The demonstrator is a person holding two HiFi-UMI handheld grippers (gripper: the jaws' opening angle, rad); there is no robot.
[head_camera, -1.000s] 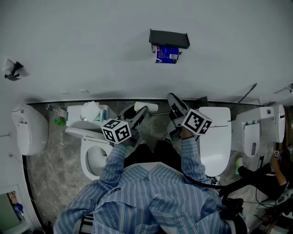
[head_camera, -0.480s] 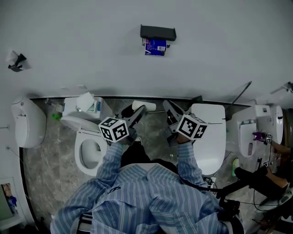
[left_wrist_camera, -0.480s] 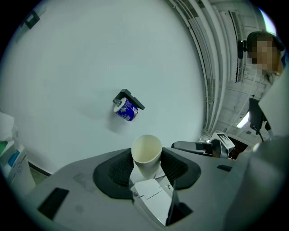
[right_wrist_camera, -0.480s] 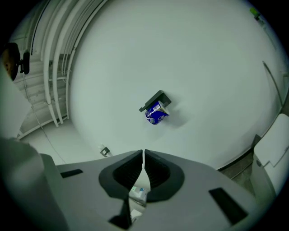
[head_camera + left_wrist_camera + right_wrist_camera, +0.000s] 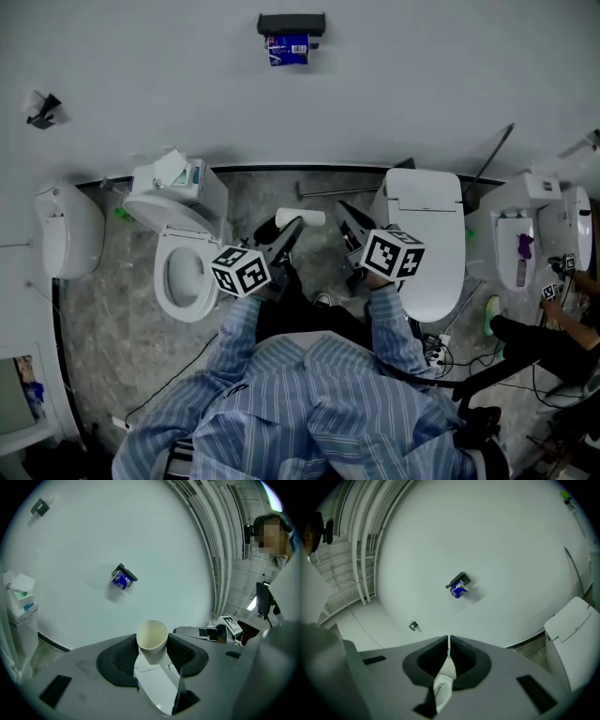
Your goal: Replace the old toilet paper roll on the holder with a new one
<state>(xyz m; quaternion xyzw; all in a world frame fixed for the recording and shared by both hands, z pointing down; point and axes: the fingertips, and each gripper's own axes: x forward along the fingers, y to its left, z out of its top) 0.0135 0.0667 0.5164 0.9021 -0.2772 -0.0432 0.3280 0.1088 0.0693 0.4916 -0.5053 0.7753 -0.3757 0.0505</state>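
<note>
Left toilet (image 5: 159, 292): lid up, bowl open; a box (image 5: 194, 174) stands on its tank with a white sheet sticking out of the top; its print is too small to read.

Your left gripper (image 5: 152, 654) pinches a tube (image 5: 152, 637), bare cardboard, open end facing the wall; both pads bear on its sides; the tube is well apart from the holder.

Holder (image 5: 292, 22): black, fixed on the wall, above and between your two grippers; a blue pack (image 5: 287, 49) hangs just under it, touching; white print on the pack, not legible in any view.

Your right gripper (image 5: 448, 651): jaws pressed together, pad to pad.

Middle toilet (image 5: 424, 202): lid down; contents hidden.

Far-right toilet (image 5: 502, 272): open; a purple thing (image 5: 523, 246) lies in it; you cannot tell what it is.
</note>
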